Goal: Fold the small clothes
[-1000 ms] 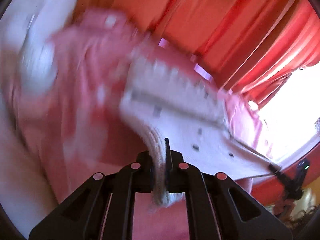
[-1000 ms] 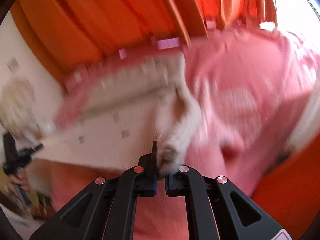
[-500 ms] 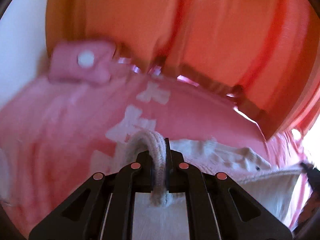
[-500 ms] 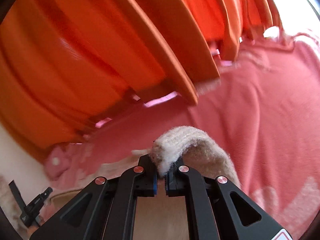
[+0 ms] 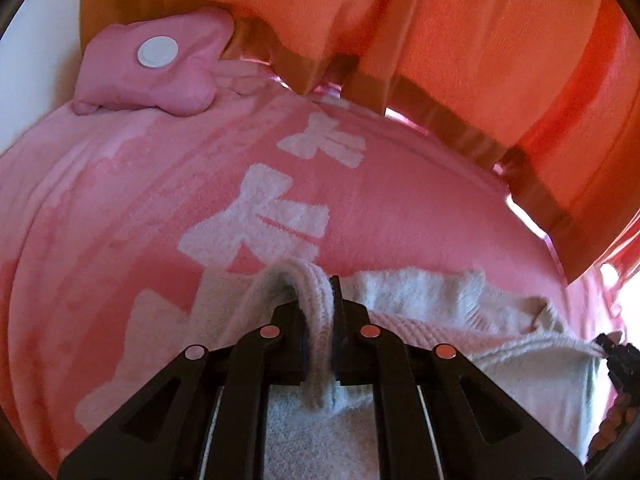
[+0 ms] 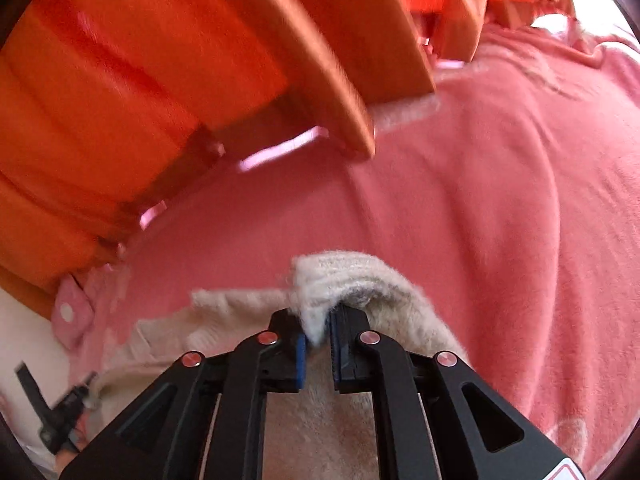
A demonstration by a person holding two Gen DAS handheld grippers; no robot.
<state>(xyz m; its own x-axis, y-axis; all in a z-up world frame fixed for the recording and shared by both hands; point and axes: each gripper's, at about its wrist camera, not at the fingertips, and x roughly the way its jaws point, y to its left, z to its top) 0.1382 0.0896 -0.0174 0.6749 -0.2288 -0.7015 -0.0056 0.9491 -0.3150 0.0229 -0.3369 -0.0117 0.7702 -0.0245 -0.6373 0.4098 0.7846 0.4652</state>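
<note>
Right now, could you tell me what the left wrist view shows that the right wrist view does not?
Only the left wrist view shows the white bow prints on the pink blanket. Only the right wrist view shows blue pads inside the right gripper. Both show the cream knit garment lying on the blanket with an edge pinched, the left gripper clamping a ribbed hem, the orange curtain behind, and a pink pillow with a white disc.
</note>
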